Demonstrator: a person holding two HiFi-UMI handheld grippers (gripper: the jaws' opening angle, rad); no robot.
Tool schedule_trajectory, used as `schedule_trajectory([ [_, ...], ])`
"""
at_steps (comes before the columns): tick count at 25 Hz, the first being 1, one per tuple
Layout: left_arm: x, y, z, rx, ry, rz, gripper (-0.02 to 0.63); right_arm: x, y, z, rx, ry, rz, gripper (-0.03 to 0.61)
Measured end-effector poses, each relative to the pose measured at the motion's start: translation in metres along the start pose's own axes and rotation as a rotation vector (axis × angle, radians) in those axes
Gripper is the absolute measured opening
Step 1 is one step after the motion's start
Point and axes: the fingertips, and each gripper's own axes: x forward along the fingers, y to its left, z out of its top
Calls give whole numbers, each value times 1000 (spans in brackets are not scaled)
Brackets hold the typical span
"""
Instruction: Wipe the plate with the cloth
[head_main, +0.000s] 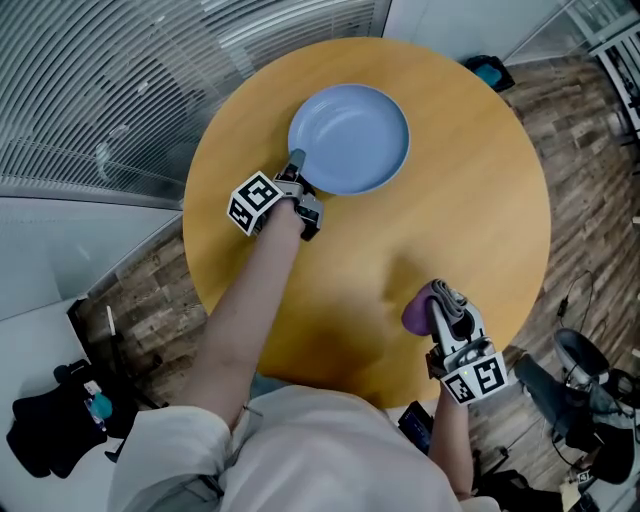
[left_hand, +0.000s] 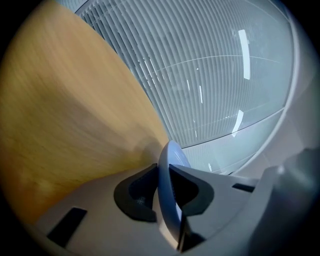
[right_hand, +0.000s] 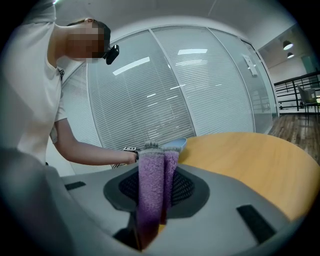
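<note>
Two grippers hold things. The left gripper (head_main: 297, 168) has its jaws pinched on the rim of the blue plate (head_main: 352, 135), near the far edge of the counter (head_main: 480, 200). Its own view shows just a thin slice of plate. The right gripper (head_main: 447, 298) has its jaws squeezing the purple cloth (head_main: 418, 310) at the near edge.

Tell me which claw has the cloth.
The right claw, shut on the purple cloth. The left claw instead clamps the rim of the blue plate.
</note>
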Motion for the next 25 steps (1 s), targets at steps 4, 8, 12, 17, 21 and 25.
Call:
schedule_trajectory([
  [4, 9, -3, 3, 67, -3, 52, 49, 3, -2, -1, 6, 8, 1, 106],
  [8, 11, -2, 4, 147, -4, 135, 49, 2, -2, -3, 17, 6, 4, 106],
  [12, 12, -1, 4, 152, 6, 150, 51, -2, 2, -3, 23, -4, 6, 106],
  [17, 15, -1, 2, 174, 22, 168, 51, -4, -1, 0, 26, -11, 3, 106],
  [21, 14, -2, -1, 202, 35, 179, 51, -8, 3, 0, 30, -21, 4, 106],
  [25, 14, -2, -6, 235, 74, 191, 52, -12, 6, 2, 25, -28, 3, 106],
])
